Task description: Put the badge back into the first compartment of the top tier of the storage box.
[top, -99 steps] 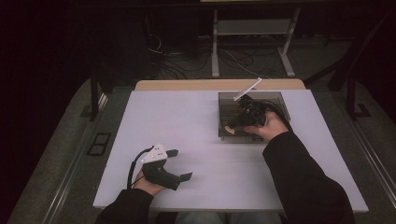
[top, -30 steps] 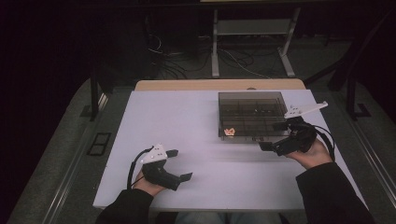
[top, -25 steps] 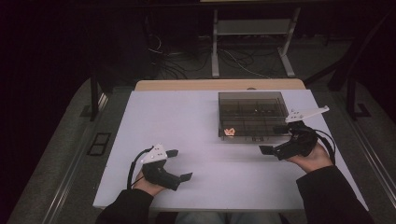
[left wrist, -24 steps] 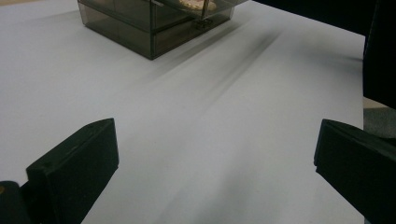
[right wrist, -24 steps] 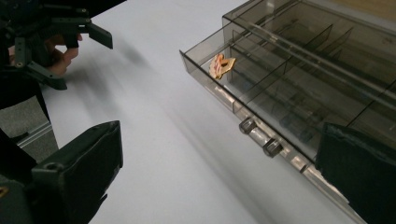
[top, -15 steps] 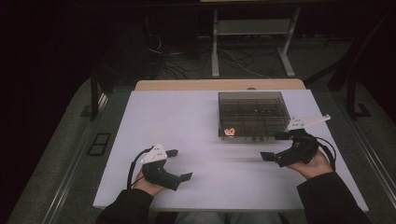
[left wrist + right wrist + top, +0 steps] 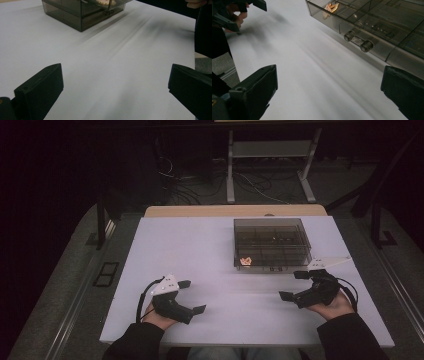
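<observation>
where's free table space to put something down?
Widest bare stretch: the table left of the smoky box, running toward the left gripper. Also bare between the two grippers at the near edge. Tight only near the box front, where the right gripper sits.

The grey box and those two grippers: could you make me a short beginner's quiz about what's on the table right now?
1. True or false: the left gripper is shut on something.
2. Where in the box does the small orange thing lie? A) far right corner B) near left corner C) middle
3. Fill in: the right gripper is ____ the box, not touching it.

Key: 1. False, it is open and holds nothing. 2. B. 3. Beside, toward the person.
</observation>
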### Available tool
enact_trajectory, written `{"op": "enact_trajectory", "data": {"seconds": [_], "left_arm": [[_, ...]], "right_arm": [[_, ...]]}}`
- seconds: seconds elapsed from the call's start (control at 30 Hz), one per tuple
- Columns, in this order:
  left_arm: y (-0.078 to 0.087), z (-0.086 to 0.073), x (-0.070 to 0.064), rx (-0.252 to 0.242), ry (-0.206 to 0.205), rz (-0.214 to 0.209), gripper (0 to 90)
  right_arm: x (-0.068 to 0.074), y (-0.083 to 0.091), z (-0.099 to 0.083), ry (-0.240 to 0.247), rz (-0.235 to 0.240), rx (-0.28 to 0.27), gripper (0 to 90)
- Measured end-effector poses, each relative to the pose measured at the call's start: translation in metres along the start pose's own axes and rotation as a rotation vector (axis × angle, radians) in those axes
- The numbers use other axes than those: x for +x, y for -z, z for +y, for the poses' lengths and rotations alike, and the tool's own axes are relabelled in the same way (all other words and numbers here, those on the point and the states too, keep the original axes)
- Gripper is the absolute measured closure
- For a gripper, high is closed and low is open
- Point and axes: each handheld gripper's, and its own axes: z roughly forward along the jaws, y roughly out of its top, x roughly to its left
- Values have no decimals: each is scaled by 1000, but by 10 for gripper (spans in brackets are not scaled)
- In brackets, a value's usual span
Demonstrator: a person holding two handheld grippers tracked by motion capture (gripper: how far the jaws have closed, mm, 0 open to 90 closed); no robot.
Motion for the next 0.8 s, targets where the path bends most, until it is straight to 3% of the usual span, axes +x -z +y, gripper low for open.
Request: {"op": "enact_trajectory", "data": {"seconds": [0.8], "left_arm": [[1, 0, 0, 9, -4, -3, 0]], "right_arm": [[-9, -11, -36, -35, -58, -28, 2]]}}
